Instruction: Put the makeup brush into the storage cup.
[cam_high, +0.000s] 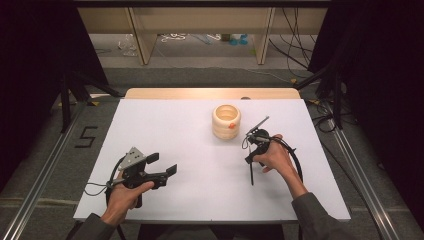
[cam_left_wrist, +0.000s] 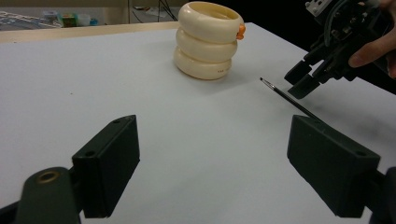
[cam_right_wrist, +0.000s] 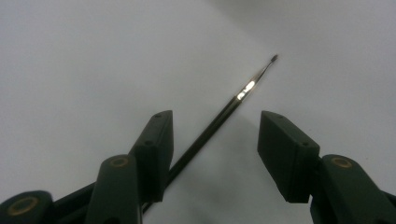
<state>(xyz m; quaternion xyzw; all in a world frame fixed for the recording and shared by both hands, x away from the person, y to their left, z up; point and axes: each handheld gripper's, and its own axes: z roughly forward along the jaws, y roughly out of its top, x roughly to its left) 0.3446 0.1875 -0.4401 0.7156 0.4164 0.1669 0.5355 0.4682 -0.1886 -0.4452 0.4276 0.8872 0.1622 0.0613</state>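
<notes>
Right gripper (cam_right_wrist: 212, 158) jaws apart, thin brush (cam_right_wrist: 219, 114) lying btwn them, near one jaw.

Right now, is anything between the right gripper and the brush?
No. The right gripper stands over the brush, which lies between its open jaws on the table. The holder sits apart.

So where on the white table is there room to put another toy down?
The whole left half of the white table is bare, from the far edge down to the left gripper. The middle front is free too. It gets crowded on the right, around the cream ring holder, the thin brush and the right gripper.
</notes>
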